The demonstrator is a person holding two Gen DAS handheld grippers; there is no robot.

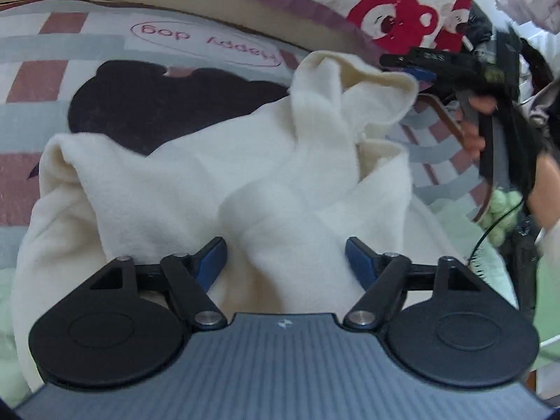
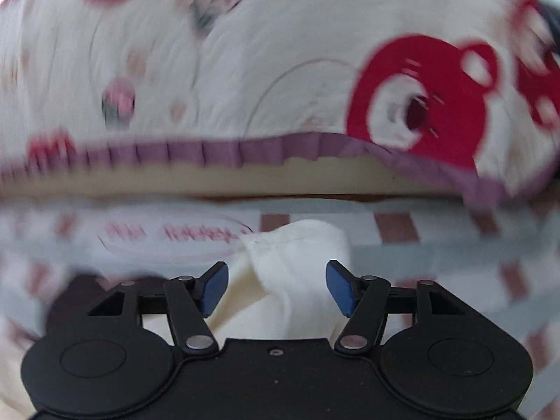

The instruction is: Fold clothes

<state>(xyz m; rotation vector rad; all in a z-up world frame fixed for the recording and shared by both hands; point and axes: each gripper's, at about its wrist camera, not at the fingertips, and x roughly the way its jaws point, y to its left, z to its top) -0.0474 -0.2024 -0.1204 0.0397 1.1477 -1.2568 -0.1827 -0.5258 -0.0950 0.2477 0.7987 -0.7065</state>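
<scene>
A cream fleece garment lies crumpled on a patterned bedsheet. My left gripper is open, its blue pads on either side of a raised fold of the fleece. The right gripper shows at the upper right of the left wrist view, next to a lifted corner of the garment; I cannot tell from there if it pinches it. In the right wrist view the right gripper is open, with a hemmed corner of the garment standing between its pads. That view is motion-blurred.
A white quilt with red bear prints and a purple frill is piled behind the garment, also in the left wrist view. A dark bear shape is printed on the sheet. A pale green fabric lies at the right.
</scene>
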